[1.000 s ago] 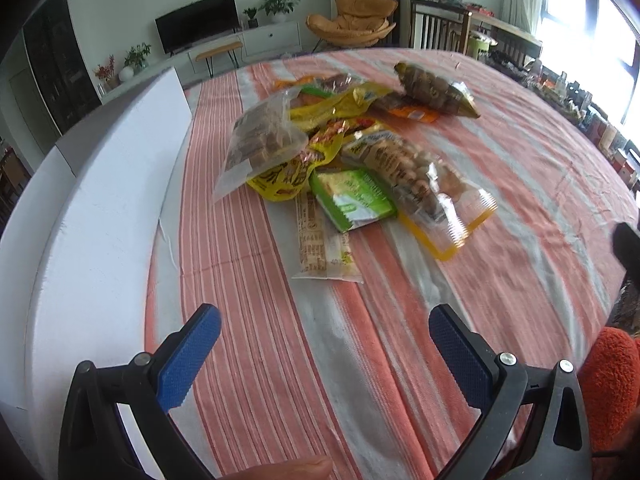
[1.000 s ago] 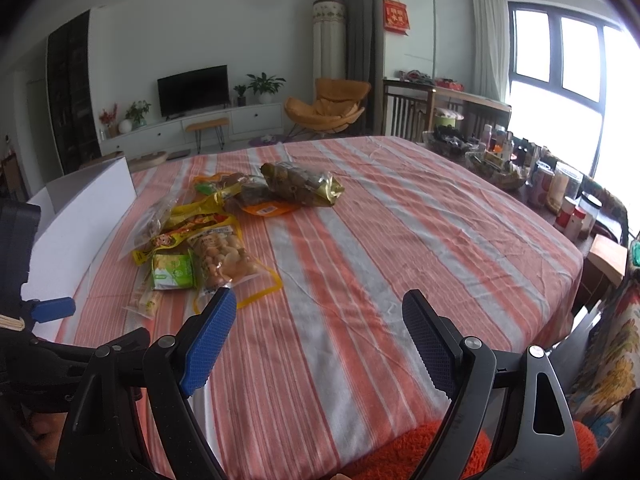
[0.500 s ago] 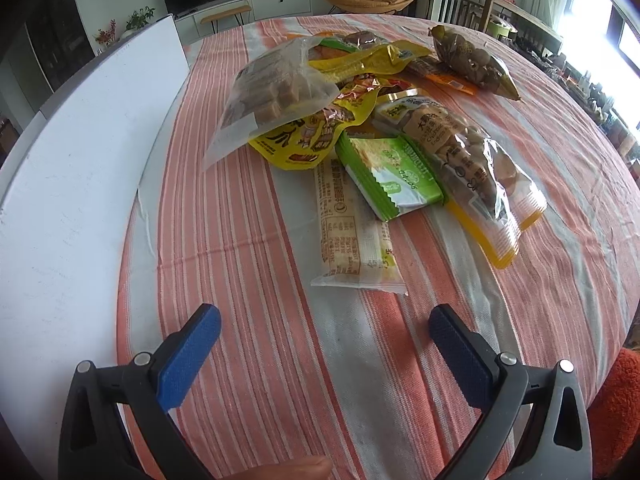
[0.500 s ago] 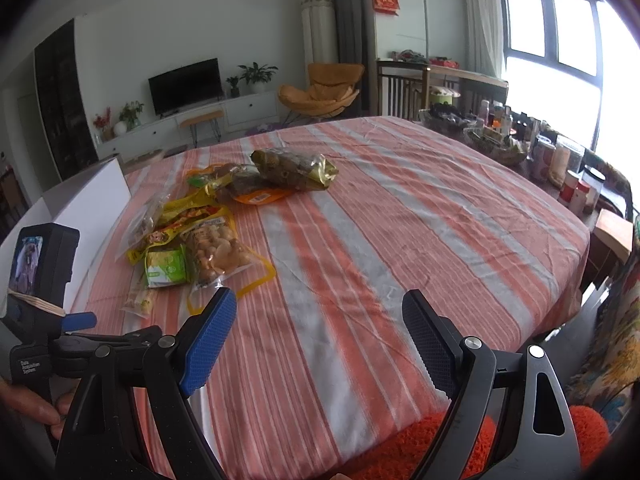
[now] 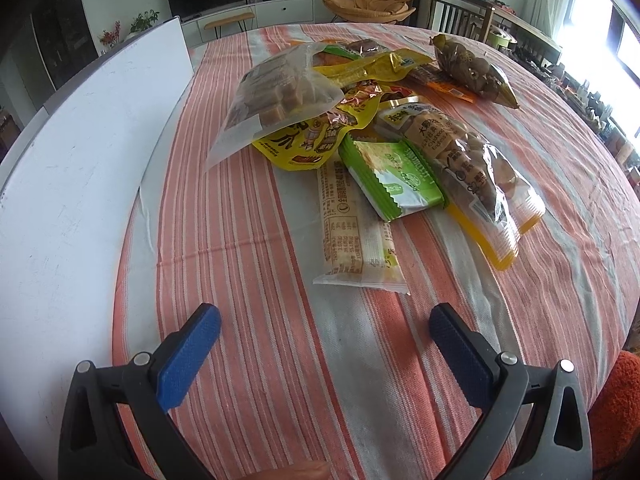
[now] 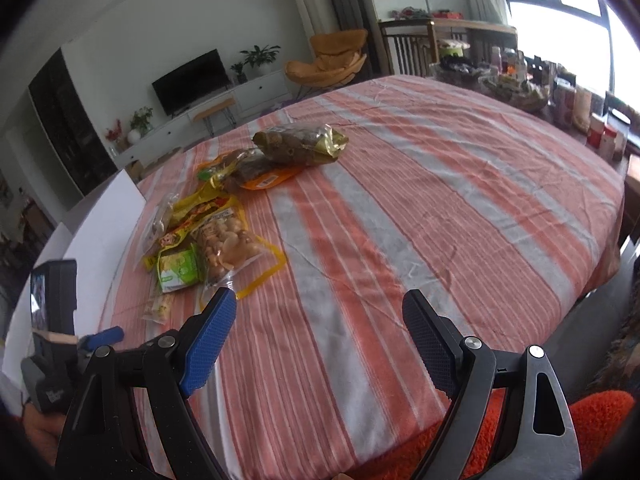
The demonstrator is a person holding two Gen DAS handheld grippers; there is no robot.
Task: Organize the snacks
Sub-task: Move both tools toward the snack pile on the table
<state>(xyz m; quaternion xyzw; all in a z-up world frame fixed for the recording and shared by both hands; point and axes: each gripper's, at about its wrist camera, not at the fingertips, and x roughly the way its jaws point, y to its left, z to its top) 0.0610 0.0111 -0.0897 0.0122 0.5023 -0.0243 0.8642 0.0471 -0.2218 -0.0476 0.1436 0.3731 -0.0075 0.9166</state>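
Centre of left wrist frame: snack pile [image 5: 372,148] on striped tabletop [image 5: 248,240], long cracker pack [image 5: 354,236] nearest. Left gripper [image 5: 325,322] jaws apart, empty. Right gripper [image 6: 319,312] jaws apart, empty, over bare cloth.

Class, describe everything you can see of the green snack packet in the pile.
The green snack packet is a flat, glossy wrapper, light green and white with crimped zigzag ends and printed writing. It looks sealed and lies tilted in the pile, overlapping the long pale wrapper, its far end under the yellow bag, beside the clear bag of round snacks.
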